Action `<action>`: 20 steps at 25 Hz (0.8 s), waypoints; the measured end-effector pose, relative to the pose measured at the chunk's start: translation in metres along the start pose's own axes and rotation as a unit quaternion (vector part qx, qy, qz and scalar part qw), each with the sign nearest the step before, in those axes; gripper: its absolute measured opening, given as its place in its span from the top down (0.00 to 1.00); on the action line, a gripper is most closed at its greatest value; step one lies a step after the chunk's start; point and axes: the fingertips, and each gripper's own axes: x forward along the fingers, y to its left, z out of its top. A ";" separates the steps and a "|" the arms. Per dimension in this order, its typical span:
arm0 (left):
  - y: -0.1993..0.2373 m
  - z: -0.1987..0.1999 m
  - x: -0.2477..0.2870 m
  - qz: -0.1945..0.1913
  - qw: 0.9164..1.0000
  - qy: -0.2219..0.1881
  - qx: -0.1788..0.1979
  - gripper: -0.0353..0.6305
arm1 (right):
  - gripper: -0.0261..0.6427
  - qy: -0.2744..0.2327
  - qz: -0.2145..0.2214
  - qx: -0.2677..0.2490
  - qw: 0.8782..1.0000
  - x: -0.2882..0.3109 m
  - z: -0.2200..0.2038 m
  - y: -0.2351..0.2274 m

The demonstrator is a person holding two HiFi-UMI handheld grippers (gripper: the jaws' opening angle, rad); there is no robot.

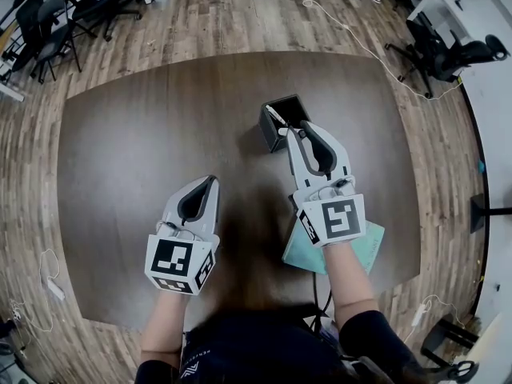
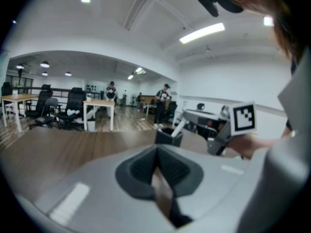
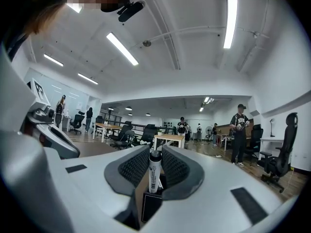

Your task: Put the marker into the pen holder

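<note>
Upper centre of the head view, the right claw (image 1: pixel 302 126) grips the white cylindrical dark-capped marker (image 1: pixel 276 117) upright over the black square pen holder (image 1: pixel 270 136), aligned for insertion; lower left, the left claw (image 1: pixel 213 179) is closed and empty, parked clear above the brown counter (image 1: pixel 144 150).

Nothing readable here tbh - marker (image 3: pixel 154 171) barrel has dark print, too small to make out. Cubes on left gripper (image 1: pixel 211 180) and right gripper (image 1: pixel 298 128) - just black-and-white square patterns, no letters, no digits.
</note>
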 end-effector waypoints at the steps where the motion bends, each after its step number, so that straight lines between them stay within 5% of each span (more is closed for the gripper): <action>1: 0.001 0.000 0.000 0.001 1.000 0.000 -0.002 0.94 | 0.85 0.005 0.001 0.001 1.000 0.001 -0.003 0.000; 20: 0.003 0.006 -0.014 -0.004 1.000 -0.021 -0.016 0.94 | 0.85 0.022 -0.006 0.021 1.000 -0.023 -0.007 0.016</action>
